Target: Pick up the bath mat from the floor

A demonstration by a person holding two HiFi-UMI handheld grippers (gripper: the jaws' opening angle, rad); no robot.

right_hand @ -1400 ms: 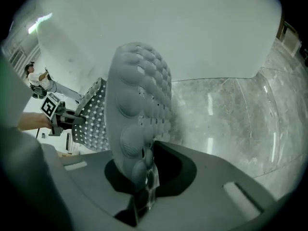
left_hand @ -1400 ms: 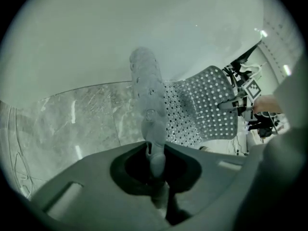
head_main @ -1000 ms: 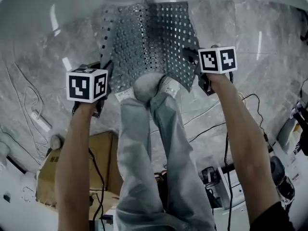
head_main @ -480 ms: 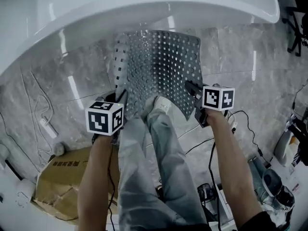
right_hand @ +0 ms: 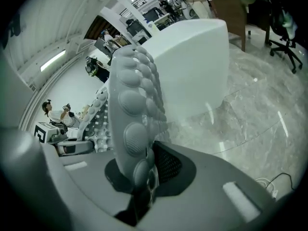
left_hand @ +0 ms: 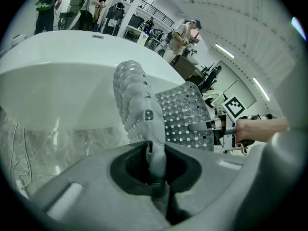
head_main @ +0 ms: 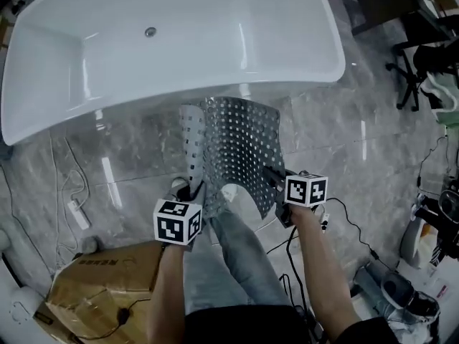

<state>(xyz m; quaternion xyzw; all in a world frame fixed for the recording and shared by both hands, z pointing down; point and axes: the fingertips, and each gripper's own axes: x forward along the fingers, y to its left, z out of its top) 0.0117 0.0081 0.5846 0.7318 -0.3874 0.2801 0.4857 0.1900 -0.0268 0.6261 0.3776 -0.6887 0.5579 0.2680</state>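
Head view: bath mat (head_main: 240, 142) is strung between both grippers, each clamped on one near corner. Left gripper (head_main: 193, 190) has the left corner, right gripper (head_main: 271, 175) the right corner. The mat's long axis runs away from the person toward the bathtub (head_main: 215, 86), and its far edge sits just beside the tub wall. Can't tell if that far edge is clear of the floor (head_main: 344, 142). The mat's left strip is curled over on itself. Neither hand is nearer; they sit about level either side of the person's legs (head_main: 240, 242). Cardboard box (head_main: 93, 278) is behind left, well apart.

Left gripper view: jaws pinched together on the mat (left_hand: 137, 102) corner, which rises straight out of the left gripper (left_hand: 153, 174). The rest of the sheet spreads right to the right gripper (left_hand: 204, 126). Tub (left_hand: 57, 76) lies beyond.

Right gripper view: right gripper (right_hand: 142, 177) is closed tight on the bumpy mat (right_hand: 132, 95) edge, seen edge-on. The sheet goes left to the left gripper (right_hand: 72, 147). Tub (right_hand: 192, 61) is ahead.

Judgement: any further raise needs both hands going up evenly, since the free end hangs forward and down from them.
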